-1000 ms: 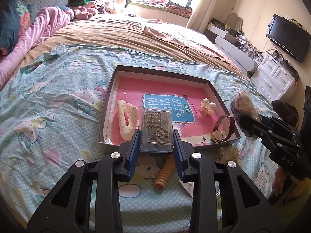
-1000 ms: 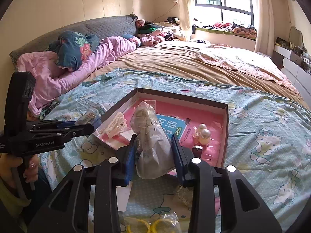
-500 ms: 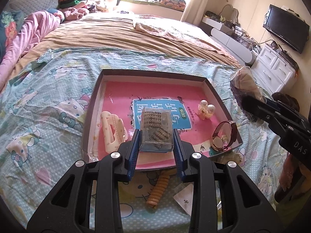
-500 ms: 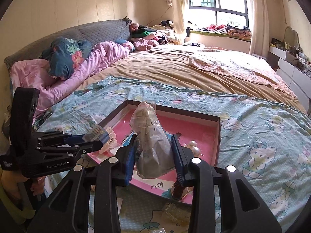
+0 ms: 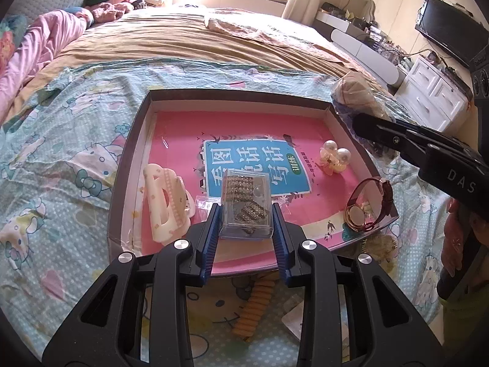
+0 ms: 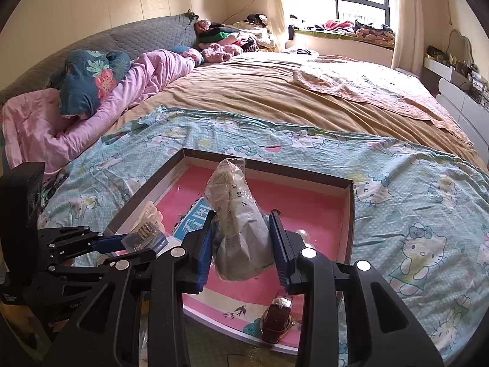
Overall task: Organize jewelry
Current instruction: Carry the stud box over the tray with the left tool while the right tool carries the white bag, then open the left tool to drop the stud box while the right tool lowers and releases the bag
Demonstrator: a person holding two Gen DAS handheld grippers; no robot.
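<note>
My left gripper [image 5: 246,214] is shut on a clear plastic case [image 5: 246,203] of rhinestone hair clips, held over the near part of the pink-lined box [image 5: 128,159]. My right gripper [image 6: 241,232] is shut on a clear plastic bag [image 6: 238,229] of jewelry, held above the same box [image 6: 348,211]; the bag also shows in the left wrist view [image 5: 351,91]. In the box lie a cream hair claw [image 5: 165,202], a pearl clip [image 5: 334,157] and a brown-strapped watch [image 5: 369,205].
An orange spiral hair tie [image 5: 255,309] and a small packet [image 5: 293,321] lie on the Hello Kitty sheet [image 5: 61,183] in front of the box. Pillows and a pink quilt [image 6: 91,98] lie at the far left. A white dresser [image 5: 434,91] stands to the right.
Both grippers have moved forward over the box with their loads. The box now sits closer and larger in both views.
</note>
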